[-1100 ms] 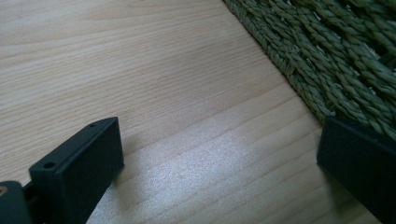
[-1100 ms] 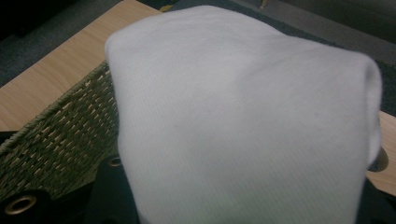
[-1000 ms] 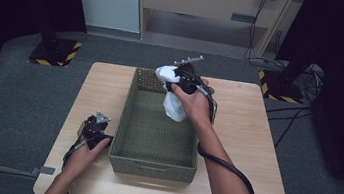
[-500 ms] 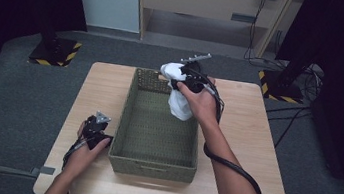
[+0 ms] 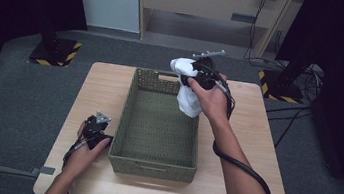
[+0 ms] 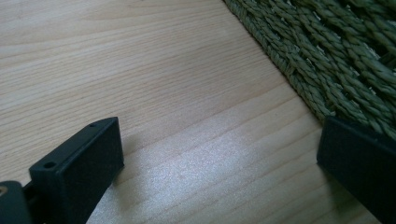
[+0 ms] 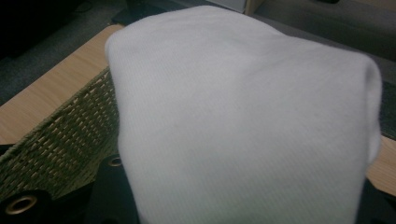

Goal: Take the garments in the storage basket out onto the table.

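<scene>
The right tongs (image 5: pixel 194 74) are clamped on a white cloth (image 5: pixel 188 91), a soft, finely ribbed knit that bunches into a rounded lump at the grip and hangs limp below it in a tapering fold. The cloth hangs in the air over the far right corner of the basket (image 5: pixel 153 162), apart from the table (image 5: pixel 106 86). In the right gripper view the cloth (image 7: pixel 243 116) drapes over the black jaws, its weave showing as faint parallel lines.

The basket is rectangular and deep, woven from olive-green twisted cord, with an open weave near the rim and a slot handle in each short wall. Its braided wall (image 6: pixel 327 51) looks coarse and rope-like in the left gripper view.

The left tongs (image 5: pixel 98 128) rest on the table just beside the basket's near left corner, their 2 flat matte black jaws apart with bare wood between them. The table is pale wood with fine straight grain.
</scene>
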Tool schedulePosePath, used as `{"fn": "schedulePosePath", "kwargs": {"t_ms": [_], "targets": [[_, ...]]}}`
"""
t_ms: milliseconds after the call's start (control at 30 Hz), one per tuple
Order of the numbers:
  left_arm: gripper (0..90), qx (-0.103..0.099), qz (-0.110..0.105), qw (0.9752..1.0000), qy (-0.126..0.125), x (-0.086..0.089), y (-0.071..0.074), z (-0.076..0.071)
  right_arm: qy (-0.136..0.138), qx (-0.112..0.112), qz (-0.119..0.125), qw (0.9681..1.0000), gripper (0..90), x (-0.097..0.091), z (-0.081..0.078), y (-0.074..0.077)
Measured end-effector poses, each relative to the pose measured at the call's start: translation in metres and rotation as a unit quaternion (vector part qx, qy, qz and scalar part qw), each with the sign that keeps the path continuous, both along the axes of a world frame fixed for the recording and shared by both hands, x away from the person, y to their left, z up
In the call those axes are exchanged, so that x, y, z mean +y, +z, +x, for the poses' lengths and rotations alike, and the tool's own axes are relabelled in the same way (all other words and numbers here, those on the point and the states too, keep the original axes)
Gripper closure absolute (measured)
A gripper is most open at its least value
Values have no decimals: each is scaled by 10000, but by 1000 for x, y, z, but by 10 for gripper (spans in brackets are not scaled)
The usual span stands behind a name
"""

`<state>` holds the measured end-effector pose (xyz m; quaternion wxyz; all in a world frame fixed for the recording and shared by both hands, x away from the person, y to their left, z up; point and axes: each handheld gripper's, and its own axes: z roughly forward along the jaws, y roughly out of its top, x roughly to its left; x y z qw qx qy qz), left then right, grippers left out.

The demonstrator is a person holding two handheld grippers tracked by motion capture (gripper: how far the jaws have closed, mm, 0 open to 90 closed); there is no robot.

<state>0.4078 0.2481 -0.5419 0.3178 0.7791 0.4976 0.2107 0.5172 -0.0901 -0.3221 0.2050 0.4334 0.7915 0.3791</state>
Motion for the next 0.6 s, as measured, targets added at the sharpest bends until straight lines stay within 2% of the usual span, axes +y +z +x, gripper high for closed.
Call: {"fn": "schedulePosePath", "kwargs": {"t_ms": [267, 600], "targets": [[0, 0, 0, 10000, -1, 0, 0, 0, -108, -36, -7, 9999, 467, -17, 0, 3], [0, -1, -2, 10000, -1, 0, 0, 0, -226, 17, 27, 9997, 468, -39, -2, -8]]}}
